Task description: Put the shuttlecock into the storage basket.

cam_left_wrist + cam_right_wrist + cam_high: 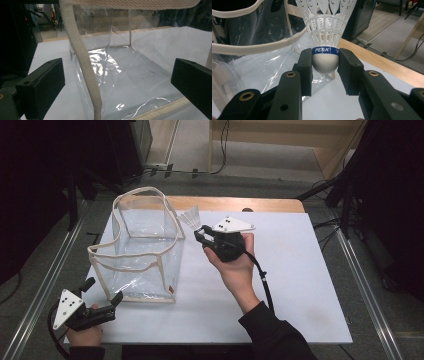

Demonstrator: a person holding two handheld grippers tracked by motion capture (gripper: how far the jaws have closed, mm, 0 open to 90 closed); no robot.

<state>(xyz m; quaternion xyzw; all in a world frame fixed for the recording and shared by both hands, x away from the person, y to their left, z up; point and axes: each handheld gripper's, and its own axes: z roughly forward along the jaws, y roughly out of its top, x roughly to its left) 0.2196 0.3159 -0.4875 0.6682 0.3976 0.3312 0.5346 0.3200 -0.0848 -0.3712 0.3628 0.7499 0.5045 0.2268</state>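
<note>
A white shuttlecock (325, 32) with a blue band marked PEAK is clamped by its rounded cork between the jaws of my right gripper (325, 65), skirt pointing up. From above, that right gripper (204, 235) hovers just right of a clear plastic bag (142, 247) with cream fabric trim, the shuttlecock (191, 217) near the bag's right rim. My left gripper (102, 296) rests at the bag's near left corner, jaws wide apart. Through its camera the bag's cream edge strap (82, 60) and clear wall stand between the spread jaws of the left gripper (117, 82), which touch nothing.
The bag stands upright and open-topped on a white table sheet (300, 270) laid over a wooden tabletop (270, 204). Metal rails (45, 285) run along both sides of the table. Cables and dark stands lie on the floor beyond.
</note>
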